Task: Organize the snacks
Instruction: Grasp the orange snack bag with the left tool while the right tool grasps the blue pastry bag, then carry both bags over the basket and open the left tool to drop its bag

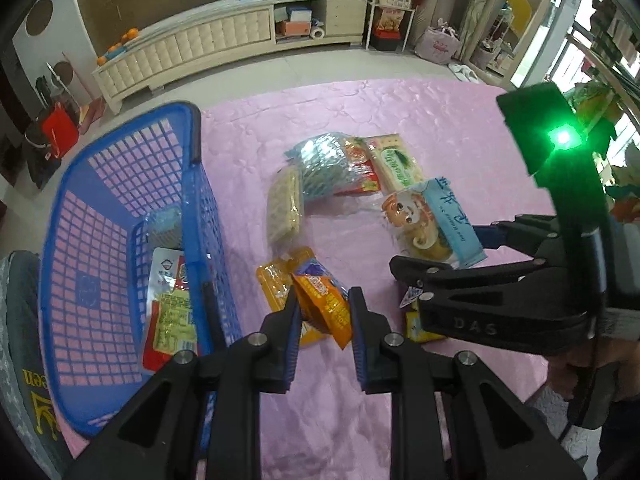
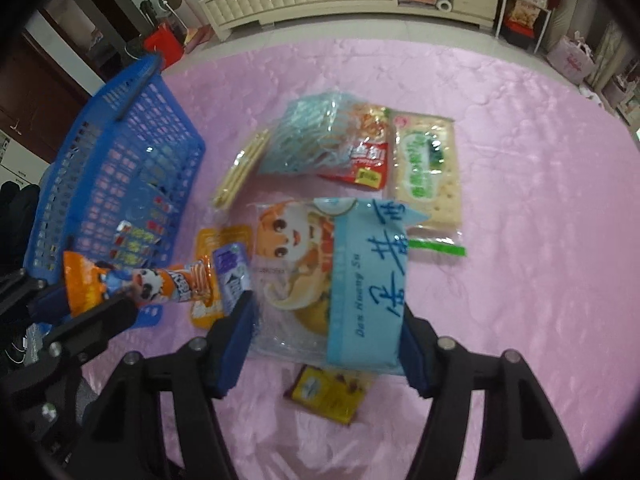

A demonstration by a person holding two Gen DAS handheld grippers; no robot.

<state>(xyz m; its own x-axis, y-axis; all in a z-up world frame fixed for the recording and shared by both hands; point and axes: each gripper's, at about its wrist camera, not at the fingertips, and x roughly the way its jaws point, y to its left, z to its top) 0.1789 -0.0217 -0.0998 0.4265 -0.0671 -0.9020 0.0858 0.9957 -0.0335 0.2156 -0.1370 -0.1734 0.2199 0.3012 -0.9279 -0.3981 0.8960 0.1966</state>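
Note:
My left gripper (image 1: 325,300) is shut on an orange snack packet (image 1: 326,306) with a cartoon cow; the right wrist view shows the packet (image 2: 136,280) held beside the blue basket (image 2: 120,160). A clear bag with a cartoon face and a pale blue label (image 2: 360,272) is clamped by its two sides in my right gripper (image 2: 326,314), hanging a little above the pink cloth. In the left wrist view this bag (image 1: 436,224) sits between the right gripper's (image 1: 440,250) pads. The basket (image 1: 100,208) holds a red and yellow packet (image 1: 172,312).
On the pink tablecloth (image 2: 520,200) lie a teal patterned bag (image 2: 312,136), a red packet (image 2: 368,160), green-labelled crackers (image 2: 428,172), a biscuit pack (image 1: 284,208), a yellow-orange pouch (image 1: 274,284) and a small yellow packet (image 2: 328,392). A person's hand (image 1: 576,356) holds the right gripper.

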